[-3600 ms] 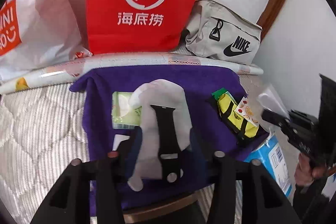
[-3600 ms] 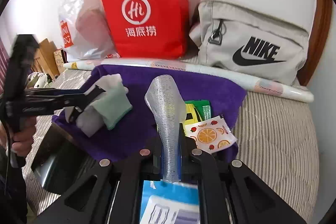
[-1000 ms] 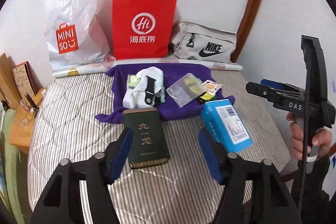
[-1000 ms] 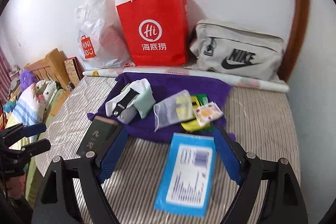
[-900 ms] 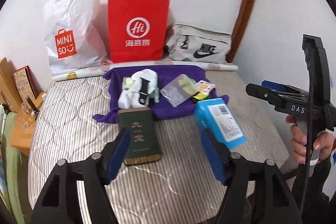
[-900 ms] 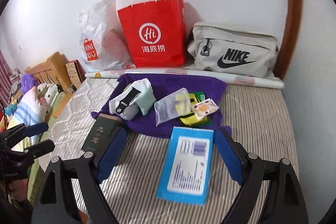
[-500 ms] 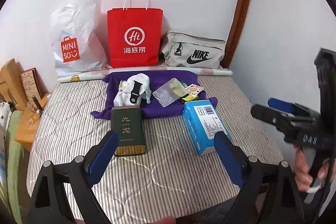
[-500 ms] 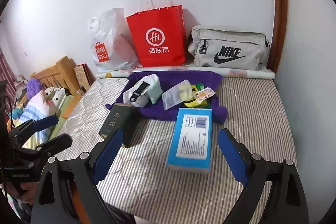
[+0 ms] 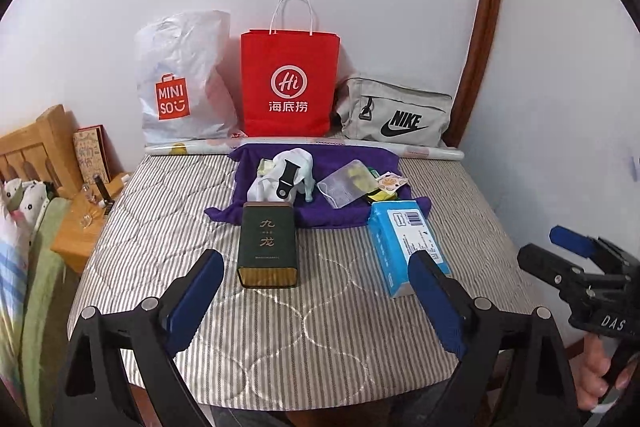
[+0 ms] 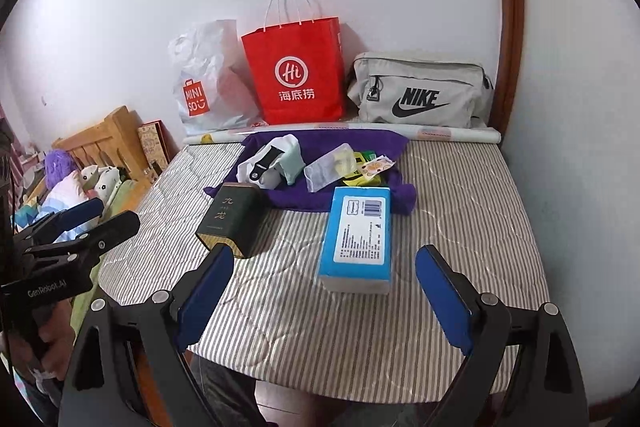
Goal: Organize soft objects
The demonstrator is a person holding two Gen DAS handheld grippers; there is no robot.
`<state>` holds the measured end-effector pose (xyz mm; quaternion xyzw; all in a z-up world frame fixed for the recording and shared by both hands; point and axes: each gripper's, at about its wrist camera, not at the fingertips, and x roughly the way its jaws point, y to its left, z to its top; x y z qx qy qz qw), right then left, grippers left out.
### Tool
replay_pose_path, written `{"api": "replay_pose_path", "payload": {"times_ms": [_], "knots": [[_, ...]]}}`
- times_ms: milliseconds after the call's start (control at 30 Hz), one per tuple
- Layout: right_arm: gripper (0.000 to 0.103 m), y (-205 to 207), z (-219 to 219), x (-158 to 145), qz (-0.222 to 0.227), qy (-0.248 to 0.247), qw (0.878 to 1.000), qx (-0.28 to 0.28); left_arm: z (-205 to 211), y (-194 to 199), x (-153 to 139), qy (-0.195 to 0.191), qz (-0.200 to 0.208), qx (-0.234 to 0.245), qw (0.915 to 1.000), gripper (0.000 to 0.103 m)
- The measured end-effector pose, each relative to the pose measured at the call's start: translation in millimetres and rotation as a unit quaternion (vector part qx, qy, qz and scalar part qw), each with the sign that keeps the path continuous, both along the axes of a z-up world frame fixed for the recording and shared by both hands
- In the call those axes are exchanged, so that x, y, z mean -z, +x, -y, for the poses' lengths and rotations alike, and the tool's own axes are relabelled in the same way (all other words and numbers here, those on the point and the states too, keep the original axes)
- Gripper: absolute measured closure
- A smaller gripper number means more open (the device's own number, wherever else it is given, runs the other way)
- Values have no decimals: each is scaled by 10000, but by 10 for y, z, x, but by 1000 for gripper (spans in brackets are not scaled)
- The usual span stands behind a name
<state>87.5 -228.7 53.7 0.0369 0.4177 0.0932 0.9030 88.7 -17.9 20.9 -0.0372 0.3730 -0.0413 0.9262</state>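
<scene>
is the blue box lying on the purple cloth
No, the blue box lies on the striped mattress, in front of the purple cloth.

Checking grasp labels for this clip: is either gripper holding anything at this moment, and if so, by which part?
Nothing is held. The left gripper and right gripper both stand open and empty above the striped mattress.

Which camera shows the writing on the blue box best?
The right wrist view: the blue box lies nearly straight ahead, its barcode and printed label facing the camera. In the left wrist view the blue box sits off to the side, and a left gripper finger covers its near corner.
</scene>
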Motion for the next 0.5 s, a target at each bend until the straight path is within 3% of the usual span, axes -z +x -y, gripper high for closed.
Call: {"api": "replay_pose_path", "payload": {"times_ms": [500], "knots": [[11, -251, -20, -145, 191, -88, 9998, 11, 39, -142, -43, 24, 40, -20, 10000, 10]]}}
